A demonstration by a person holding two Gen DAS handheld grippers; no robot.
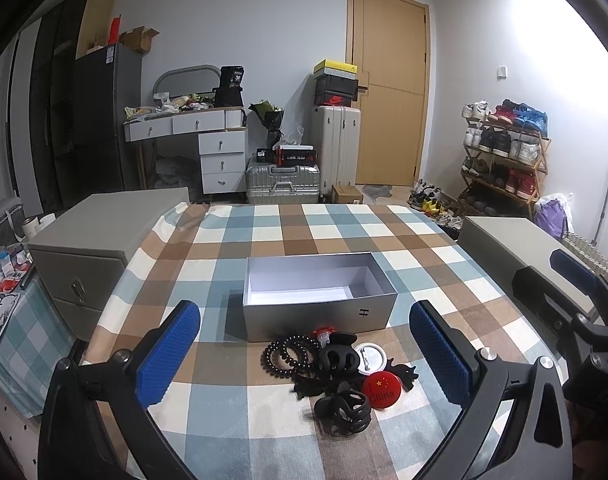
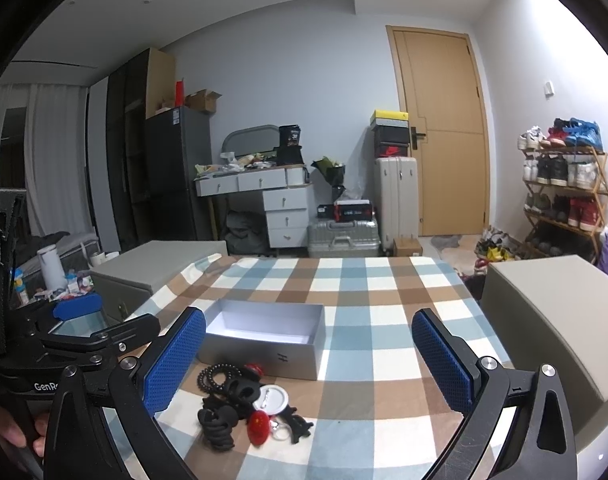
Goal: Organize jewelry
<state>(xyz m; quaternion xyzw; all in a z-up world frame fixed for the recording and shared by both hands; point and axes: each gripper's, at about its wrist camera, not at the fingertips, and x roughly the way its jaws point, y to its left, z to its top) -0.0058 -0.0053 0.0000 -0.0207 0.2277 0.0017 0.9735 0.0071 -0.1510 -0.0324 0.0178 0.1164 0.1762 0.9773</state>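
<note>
An open, empty grey box (image 1: 319,307) (image 2: 264,344) stands on the checked tablecloth. In front of it lies a pile of accessories: a black bead bracelet (image 1: 290,356) (image 2: 216,376), black claw hair clips (image 1: 341,410) (image 2: 218,420), a red round badge (image 1: 381,389) (image 2: 259,426), a white round badge (image 1: 369,354) (image 2: 271,400). My left gripper (image 1: 304,352) is open and empty above the pile. My right gripper (image 2: 307,360) is open and empty, right of the pile. The right gripper shows at the left wrist view's right edge (image 1: 571,296).
Grey cabinets flank the table on the left (image 1: 104,240) and right (image 2: 551,320). Behind are a dressing table (image 1: 200,136), suitcases (image 1: 284,184), a wooden door (image 1: 387,100) and a shoe rack (image 1: 503,152).
</note>
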